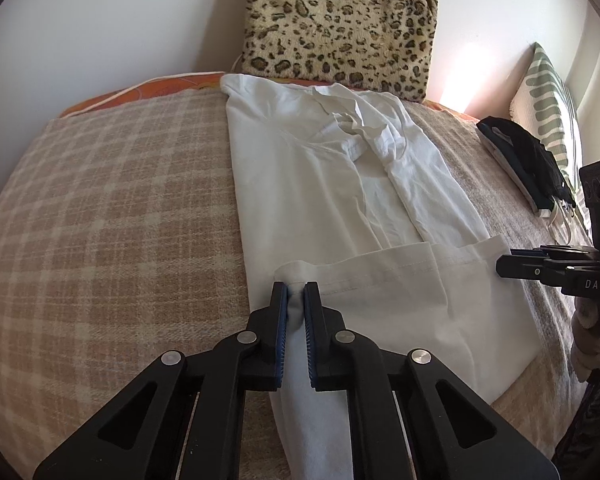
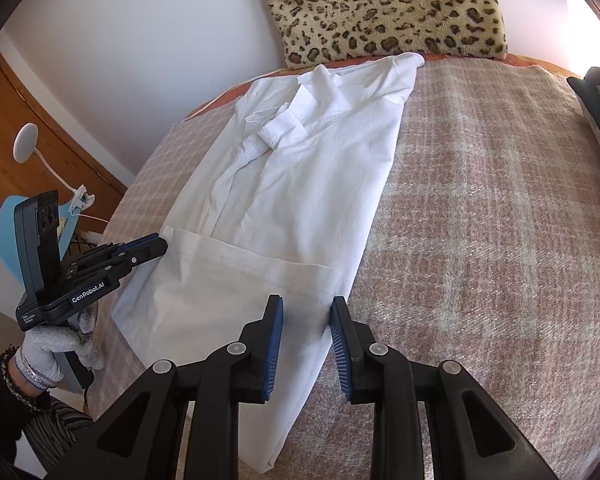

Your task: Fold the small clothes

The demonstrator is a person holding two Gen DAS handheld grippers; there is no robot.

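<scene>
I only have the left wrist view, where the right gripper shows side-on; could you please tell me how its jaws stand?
Observer: In the right wrist view the right gripper has its jaws apart. The right corner of the white shirt's turned-up hem lies between the pads, and they do not visibly pinch it.
Operator: Thank you. How does my left gripper look from that side?
Observer: The left gripper is shut, with its tips at the hem's opposite corner. A hand in a grey knit glove holds it.
</scene>
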